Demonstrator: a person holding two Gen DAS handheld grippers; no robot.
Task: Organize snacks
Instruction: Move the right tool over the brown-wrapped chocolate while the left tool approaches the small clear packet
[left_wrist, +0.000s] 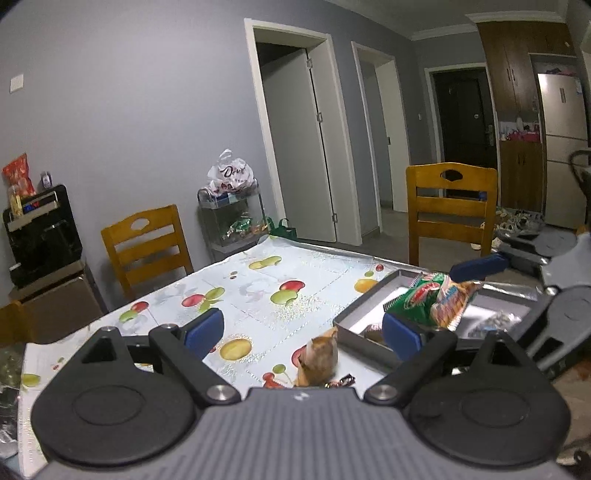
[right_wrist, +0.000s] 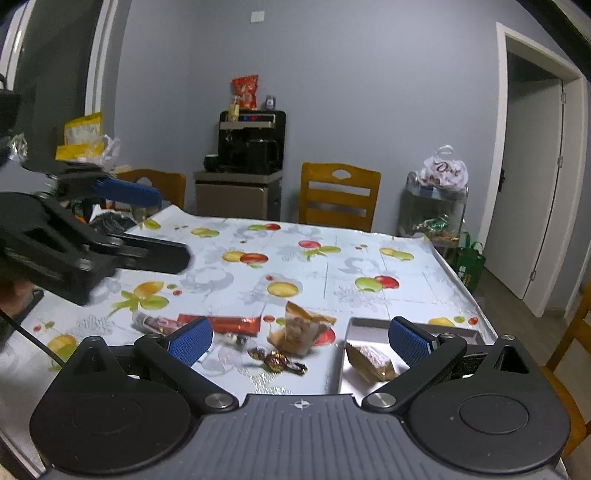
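Snacks (right_wrist: 301, 330) lie loose below both wide-open, empty fingers (right_wrist: 192, 341).

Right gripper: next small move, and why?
Probably ease the right gripper forward and down onto the tan wrapped snack and close. Both grippers' jaws stand open and empty, that snack lies loose on the tablecloth just ahead, and the grey tray beside it already holds a gold packet.

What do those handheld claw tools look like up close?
Each claw, left and right, has a ribbed grey body, two round black discs, black link arms with silver pivot bolts, and blue textured fingertip pads. A small crosshair mark sits mid-body.
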